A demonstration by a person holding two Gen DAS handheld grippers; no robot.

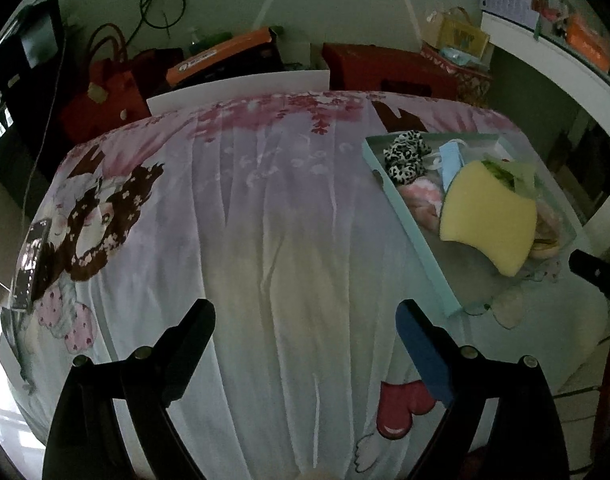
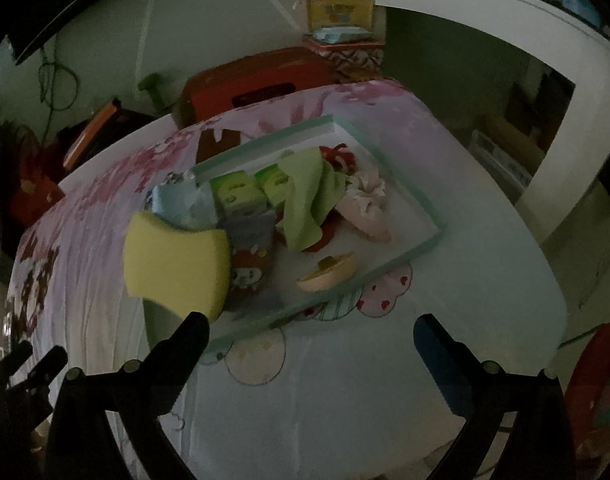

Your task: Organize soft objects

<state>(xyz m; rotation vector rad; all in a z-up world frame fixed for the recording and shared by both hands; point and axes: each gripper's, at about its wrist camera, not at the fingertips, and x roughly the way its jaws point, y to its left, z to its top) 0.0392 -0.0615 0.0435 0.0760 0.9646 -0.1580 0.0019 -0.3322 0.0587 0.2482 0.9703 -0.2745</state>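
Dim and blurred; contents of pale green shallow tray (image 2: 401, 184) half buried under yellow curved foam sponge (image 2: 177, 264) at tray's near-left edge. Left gripper (image 1: 305, 320) and right gripper (image 2: 311, 330) spread wide, empty. Bare stretch of floral pink tablecloth (image 1: 241, 216) left of tray.

We see a shallow pale green tray (image 2: 401, 184) on the surface, and the soft things are piled inside it. A yellow sponge (image 2: 177, 264) with curved sides leans over its near-left edge. Behind the sponge lies a light blue cloth (image 2: 177, 200). A green cloth (image 2: 309, 200) drapes over green packs (image 2: 233, 192) in the middle. A leopard-print scrunchie (image 1: 407, 156) sits in the far corner.
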